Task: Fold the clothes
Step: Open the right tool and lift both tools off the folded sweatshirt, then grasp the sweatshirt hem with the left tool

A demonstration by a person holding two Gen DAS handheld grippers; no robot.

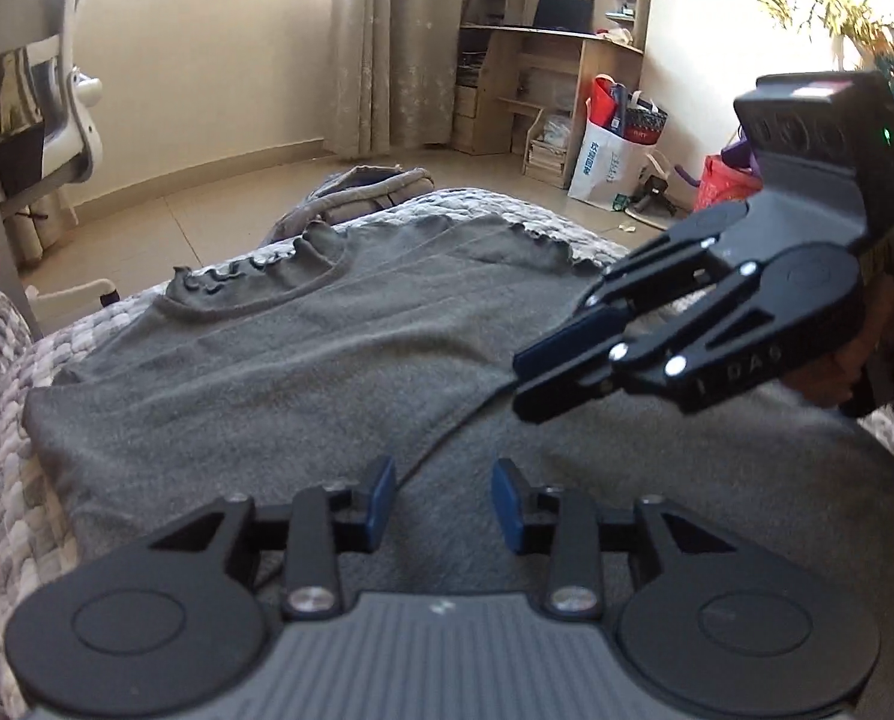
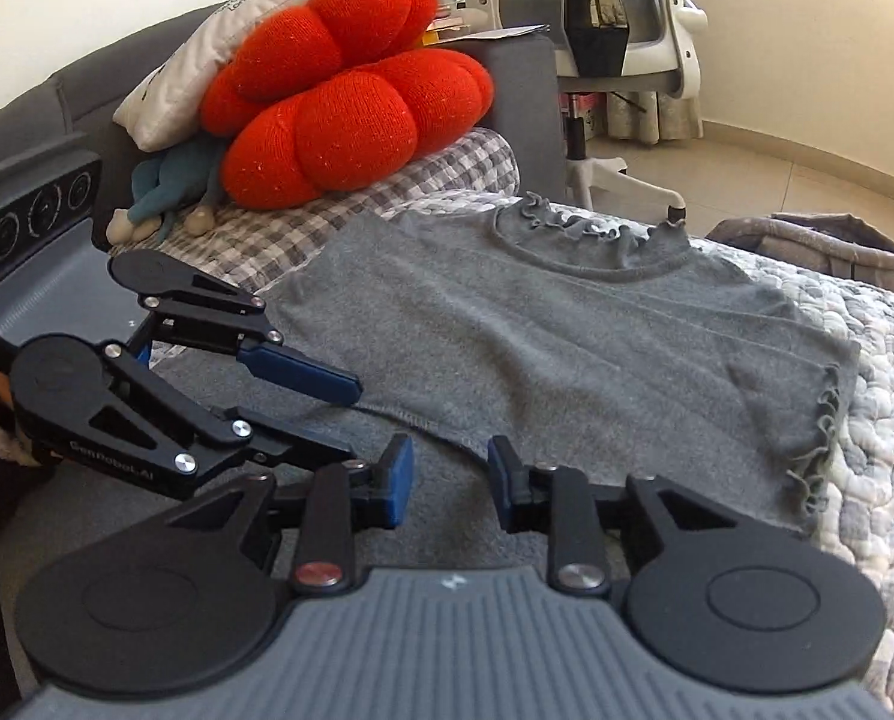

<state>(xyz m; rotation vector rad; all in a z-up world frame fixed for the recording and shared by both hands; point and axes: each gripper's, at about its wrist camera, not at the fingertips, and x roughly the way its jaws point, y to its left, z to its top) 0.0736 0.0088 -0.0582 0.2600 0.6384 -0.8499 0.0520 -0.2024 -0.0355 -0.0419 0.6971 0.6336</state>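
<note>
A grey knit top (image 1: pixel 327 348) (image 2: pixel 567 348) with a ruffled collar and ruffled sleeve edge lies flat on a quilted cover (image 2: pixel 885 420). A hem edge runs slantwise across it near both grippers, and more grey fabric lies under them. My left gripper (image 1: pixel 445 501) (image 2: pixel 354 423) hovers over the near fabric, open, with nothing between its blue pads. My right gripper (image 2: pixel 450 483) (image 1: pixel 518 385) hangs just above the hem edge to the right of the left one. Its pads are apart and press on nothing.
A red knotted cushion (image 2: pixel 339 108), a white pillow (image 2: pixel 189 72) and a blue plush toy (image 2: pixel 165 192) sit at the left end. A white office chair (image 2: pixel 627 30) stands behind. Another grey garment (image 1: pixel 363 192) is bunched past the far edge. A desk shelf (image 1: pixel 543 60) and bags (image 1: pixel 609 156) stand by the wall.
</note>
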